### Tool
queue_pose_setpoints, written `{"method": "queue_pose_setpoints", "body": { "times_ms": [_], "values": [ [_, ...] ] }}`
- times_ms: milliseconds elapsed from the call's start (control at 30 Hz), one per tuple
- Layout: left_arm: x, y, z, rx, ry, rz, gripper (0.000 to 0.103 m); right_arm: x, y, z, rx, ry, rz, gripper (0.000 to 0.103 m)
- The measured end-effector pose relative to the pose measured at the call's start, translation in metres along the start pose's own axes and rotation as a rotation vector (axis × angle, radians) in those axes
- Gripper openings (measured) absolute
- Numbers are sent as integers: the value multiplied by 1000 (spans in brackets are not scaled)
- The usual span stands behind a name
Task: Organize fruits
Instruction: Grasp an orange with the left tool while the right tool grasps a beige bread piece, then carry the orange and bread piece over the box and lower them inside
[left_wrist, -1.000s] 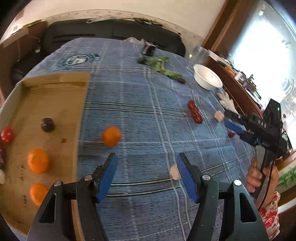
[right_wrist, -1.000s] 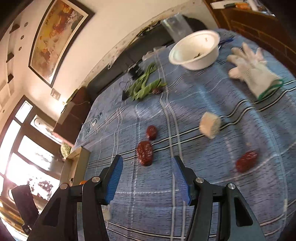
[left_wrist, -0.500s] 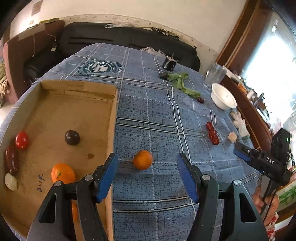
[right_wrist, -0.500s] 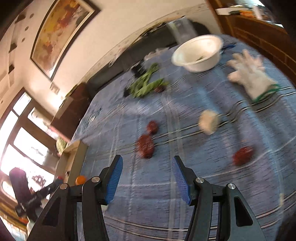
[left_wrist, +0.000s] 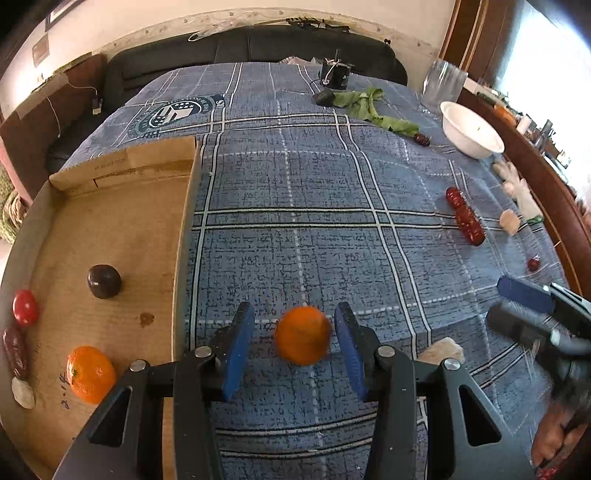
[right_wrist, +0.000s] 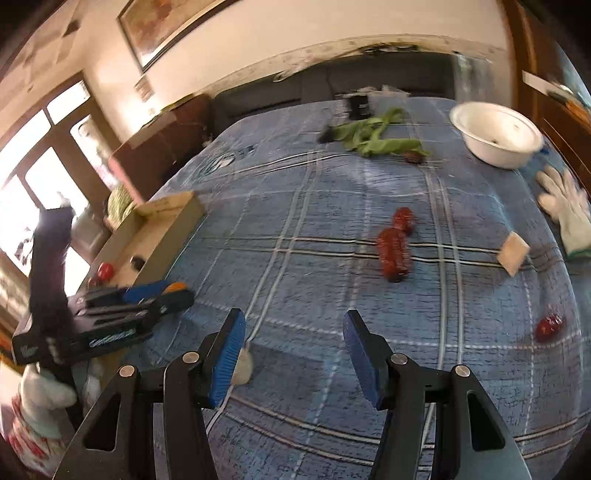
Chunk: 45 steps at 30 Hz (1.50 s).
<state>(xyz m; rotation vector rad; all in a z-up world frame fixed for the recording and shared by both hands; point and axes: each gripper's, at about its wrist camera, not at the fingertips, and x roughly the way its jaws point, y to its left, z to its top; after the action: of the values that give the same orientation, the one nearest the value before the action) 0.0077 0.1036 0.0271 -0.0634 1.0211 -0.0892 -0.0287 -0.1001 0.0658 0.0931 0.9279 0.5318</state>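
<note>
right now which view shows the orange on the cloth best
The left wrist view: the orange sits whole and close between the left tongs, which have just been closing with a gap still on each side. The right wrist view shows only an orange sliver behind those tongs.

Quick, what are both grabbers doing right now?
Left gripper: jaws just closing around the round orange tangerine, pads not yet pressing it.
Right gripper: open, holding nothing.
</note>
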Motion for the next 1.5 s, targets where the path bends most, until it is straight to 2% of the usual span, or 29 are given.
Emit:
{"method": "queue_pose_setpoints", "body": {
  "times_ms": [100,233,333,400,467,600,833,1033,1233,1333,1500],
  "values": [
    [1,-2,-1,7,-1,8,42,14,19,-6,-54,44,7,61],
    [-1,-4,-4,26,-20,23,27,29,30,-11,-79,74,16,59],
    [-3,-7,-6,36,-30,33,26,34,39,-12,-102,80,4,55],
    [-4,-6,-7,30,-35,25,26,36,43,-13,-110,87,16,47],
    [-6,-5,-9,20,-40,17,26,38,50,-15,-133,96,13,32],
    [-16,0,-13,-1,-57,-2,26,38,59,-21,-165,91,-21,30],
    [-54,18,-22,-53,-124,-41,26,23,62,-22,-147,59,-33,30],
    [-86,66,-32,-161,-183,-10,27,6,78,-16,-158,22,-29,30],
    [-106,135,-49,-312,-214,58,27,7,107,-7,-162,14,37,30],
    [-110,166,-62,-375,-211,93,27,16,128,-1,-175,22,77,30],
    [-102,187,-75,-406,-184,106,27,37,167,11,-213,41,124,30]
  ]
}}
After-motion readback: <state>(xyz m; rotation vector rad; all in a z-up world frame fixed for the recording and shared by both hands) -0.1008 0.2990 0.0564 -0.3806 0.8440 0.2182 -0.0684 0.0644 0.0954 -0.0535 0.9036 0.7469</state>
